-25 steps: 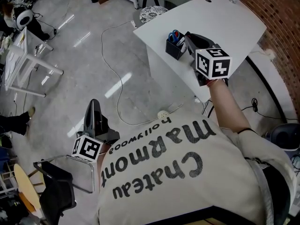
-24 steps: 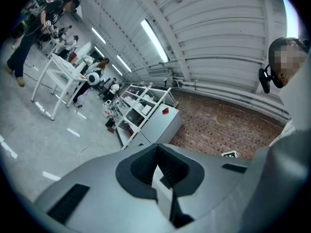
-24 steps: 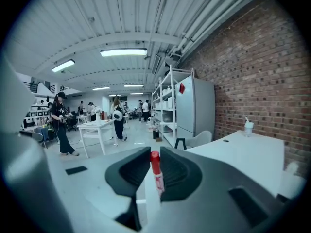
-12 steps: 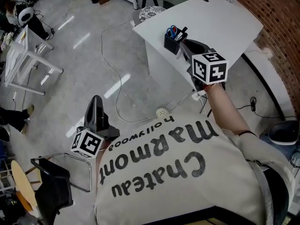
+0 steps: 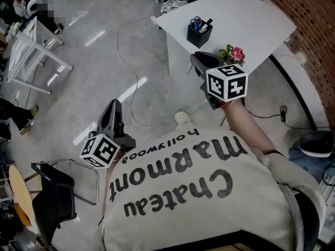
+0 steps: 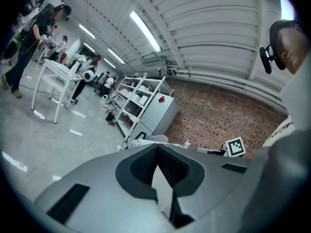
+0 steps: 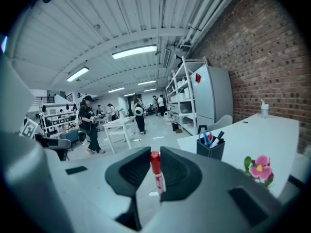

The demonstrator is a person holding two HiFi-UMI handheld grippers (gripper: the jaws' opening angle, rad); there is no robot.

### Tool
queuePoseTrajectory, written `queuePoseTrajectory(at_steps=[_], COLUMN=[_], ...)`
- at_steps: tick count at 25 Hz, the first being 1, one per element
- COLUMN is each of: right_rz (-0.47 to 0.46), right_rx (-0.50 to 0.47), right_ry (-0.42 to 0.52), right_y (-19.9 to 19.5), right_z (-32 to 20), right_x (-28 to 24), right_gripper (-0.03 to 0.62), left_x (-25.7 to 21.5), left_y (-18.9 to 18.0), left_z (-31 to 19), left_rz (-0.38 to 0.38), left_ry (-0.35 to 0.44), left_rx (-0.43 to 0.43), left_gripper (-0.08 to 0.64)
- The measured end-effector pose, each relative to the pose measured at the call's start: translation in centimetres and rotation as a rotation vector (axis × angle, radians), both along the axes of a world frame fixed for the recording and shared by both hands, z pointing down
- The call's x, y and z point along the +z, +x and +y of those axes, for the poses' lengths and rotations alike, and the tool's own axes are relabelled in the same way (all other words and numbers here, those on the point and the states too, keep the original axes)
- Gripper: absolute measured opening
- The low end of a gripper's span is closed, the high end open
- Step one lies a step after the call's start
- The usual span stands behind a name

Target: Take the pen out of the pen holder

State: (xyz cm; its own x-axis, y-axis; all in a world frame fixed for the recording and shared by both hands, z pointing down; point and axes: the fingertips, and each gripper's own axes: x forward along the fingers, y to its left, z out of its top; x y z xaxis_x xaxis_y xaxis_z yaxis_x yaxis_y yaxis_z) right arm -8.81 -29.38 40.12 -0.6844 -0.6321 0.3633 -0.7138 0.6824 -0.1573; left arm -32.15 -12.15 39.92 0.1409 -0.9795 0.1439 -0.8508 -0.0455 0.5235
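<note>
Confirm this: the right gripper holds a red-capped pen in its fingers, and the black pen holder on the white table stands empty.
Not empty: the right gripper view shows blue-handled scissors and a dark pen in the pen holder. The rest holds: the right gripper has the red-capped pen in its fingers, and the holder stands on the white table.

Beige short-sleeved T-shirt (image 5: 199, 192), dark lettering (image 5: 178, 174), grey left gripper (image 5: 113, 106), grey right gripper (image 5: 197, 61)
</note>
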Motion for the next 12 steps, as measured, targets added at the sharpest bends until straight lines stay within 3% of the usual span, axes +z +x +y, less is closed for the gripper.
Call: queuePoseTrajectory(at_steps=[6, 12], right_rz=[-0.043, -0.093], right_rx=[-0.062, -0.087], right_ry=[-0.022, -0.029], right_y=[-2.2, -2.5], right_z=[3.6, 4.7], right_x=[-0.6, -2.2], right_gripper=[0.064, 0.064], left_x=[0.8, -0.2], left_y=[0.1, 0.6], left_z=[1.8, 2.1], left_rz=[-0.075, -0.129], left_ry=[-0.044, -0.021], left_rx=[-0.002, -0.011], left_gripper=[0.002, 0.002])
